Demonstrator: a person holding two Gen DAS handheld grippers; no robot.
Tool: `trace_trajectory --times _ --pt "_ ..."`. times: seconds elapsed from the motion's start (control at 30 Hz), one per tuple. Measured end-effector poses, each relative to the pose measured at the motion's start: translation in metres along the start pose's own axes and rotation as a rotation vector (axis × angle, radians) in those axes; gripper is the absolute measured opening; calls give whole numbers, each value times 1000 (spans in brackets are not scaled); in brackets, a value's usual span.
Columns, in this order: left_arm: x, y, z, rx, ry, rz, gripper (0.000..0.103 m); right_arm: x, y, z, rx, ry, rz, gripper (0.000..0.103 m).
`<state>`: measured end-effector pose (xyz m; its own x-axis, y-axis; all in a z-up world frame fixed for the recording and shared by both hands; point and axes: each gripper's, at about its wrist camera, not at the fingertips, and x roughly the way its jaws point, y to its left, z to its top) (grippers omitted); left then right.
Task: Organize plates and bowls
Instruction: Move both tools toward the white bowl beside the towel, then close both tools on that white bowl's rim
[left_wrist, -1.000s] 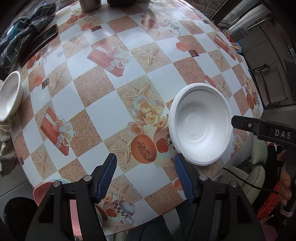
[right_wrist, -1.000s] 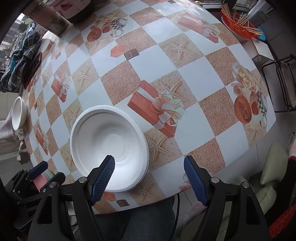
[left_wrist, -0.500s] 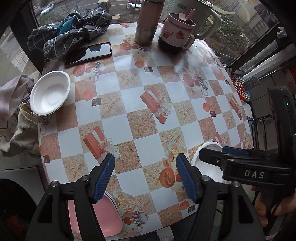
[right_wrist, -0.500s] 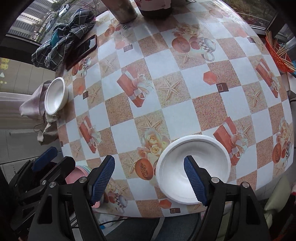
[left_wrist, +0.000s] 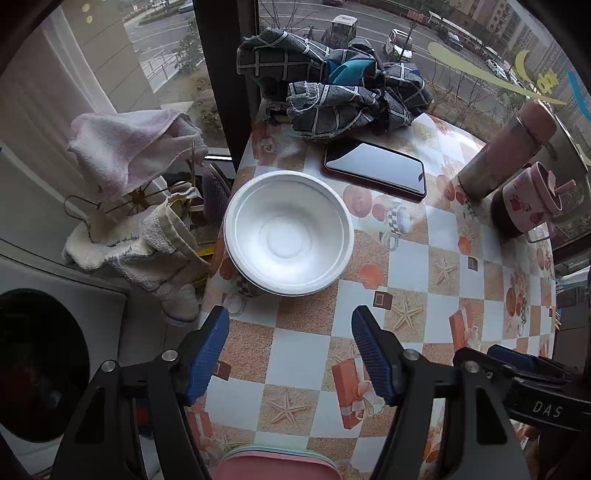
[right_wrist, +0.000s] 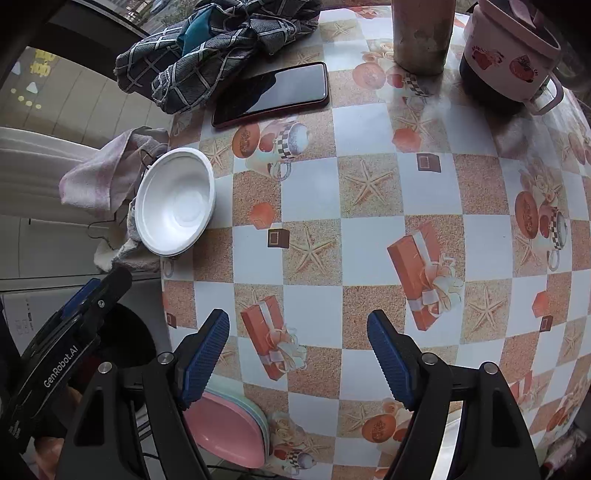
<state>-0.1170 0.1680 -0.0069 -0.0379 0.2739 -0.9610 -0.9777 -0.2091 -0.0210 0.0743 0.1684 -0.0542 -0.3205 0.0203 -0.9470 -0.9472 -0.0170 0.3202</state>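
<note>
A white foam bowl (left_wrist: 288, 232) stands upright on the far left part of the table (left_wrist: 410, 266), close to its left edge, and its rim seems to show a second bowl nested under it. The left gripper (left_wrist: 290, 349) hangs above the checked tablecloth just on the near side of this bowl; its blue fingers (left_wrist: 207, 354) stand wide apart with nothing between them. The right gripper (right_wrist: 297, 356) is over the near middle of the table, well apart from the bowl, fingers (right_wrist: 388, 358) also wide and empty. A stack of pastel plates (right_wrist: 229, 432), pink on top, lies at the near left edge. Beyond the bowl lie a dark phone (left_wrist: 375, 168) and a checked cloth (left_wrist: 332, 85); a steel flask (left_wrist: 498, 147) and a pink mug (left_wrist: 528, 199) stand far right.
</note>
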Motion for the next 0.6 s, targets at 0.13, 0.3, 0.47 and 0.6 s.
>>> trace_trajectory --times 0.13,0.3,0.47,0.6 --pt "22 21 26 -54 -11 53 73 24 20 27 -32 8 3 78" --pt "53 25 52 -14 -23 114 73 56 36 53 -35 13 6 78" --pt "86 31 65 -33 9 137 73 83 44 69 -21 13 26 78" --pt "109 36 70 -57 45 146 73 101 49 75 -14 19 49 78"
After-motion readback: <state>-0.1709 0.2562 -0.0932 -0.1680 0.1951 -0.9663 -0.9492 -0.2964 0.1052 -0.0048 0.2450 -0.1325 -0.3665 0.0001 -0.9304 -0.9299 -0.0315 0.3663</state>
